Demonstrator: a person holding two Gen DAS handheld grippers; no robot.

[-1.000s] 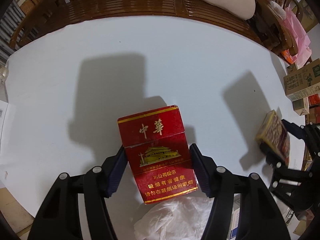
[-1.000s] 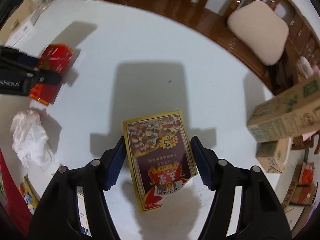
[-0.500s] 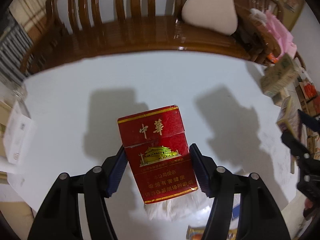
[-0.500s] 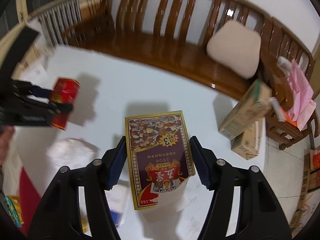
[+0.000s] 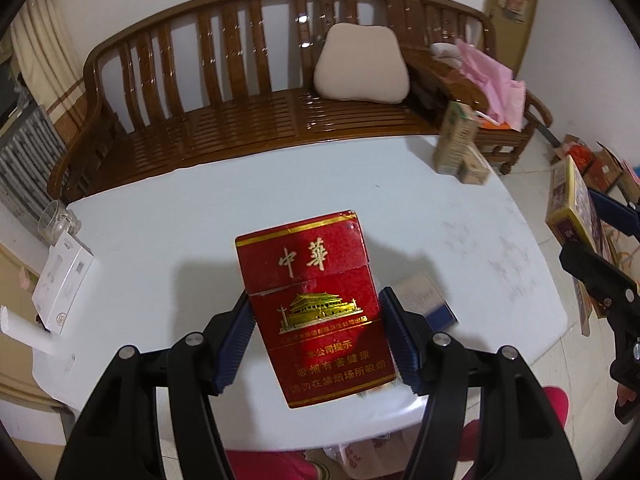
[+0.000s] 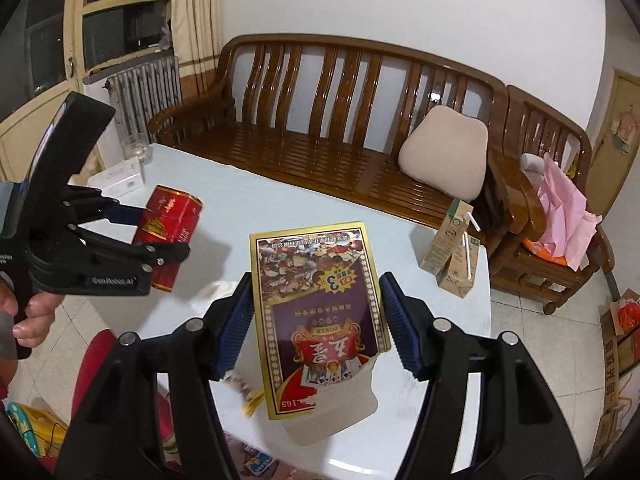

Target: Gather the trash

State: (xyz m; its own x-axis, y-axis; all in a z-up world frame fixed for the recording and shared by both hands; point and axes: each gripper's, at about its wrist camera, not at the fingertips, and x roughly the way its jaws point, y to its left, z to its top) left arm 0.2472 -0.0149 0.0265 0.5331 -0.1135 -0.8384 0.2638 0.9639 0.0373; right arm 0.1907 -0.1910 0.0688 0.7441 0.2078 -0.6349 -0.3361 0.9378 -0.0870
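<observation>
The white worktop (image 5: 192,248) stands in front of a wooden bench (image 6: 320,152), and both pieces of trash are held above it, clear of its surface. The larger is the playing-card box (image 6: 316,312), clamped across its 2 long edges by the right tongs (image 6: 316,320), which are clenched on it. It looks like light, thin card; its torn bottom flap hangs loose, so it would crush under a hard squeeze, and the stiff side edges are the sound place to grip. It reads "POKER", a "3" in a yellow burst, and "165" near the torn end.

The smaller is the red cigarette pack (image 5: 316,312), pinched on its 2 narrow sides by the left tongs (image 5: 316,336), likewise clenched on it. Probably empty, light, glossy and a bit slippery; the grip sits below the hinged lid, which is best. Gold characters read "中華", with a health warning in Chinese beneath a gate emblem.

"GenRobot.ai" is printed on the left tongs' body
</observation>
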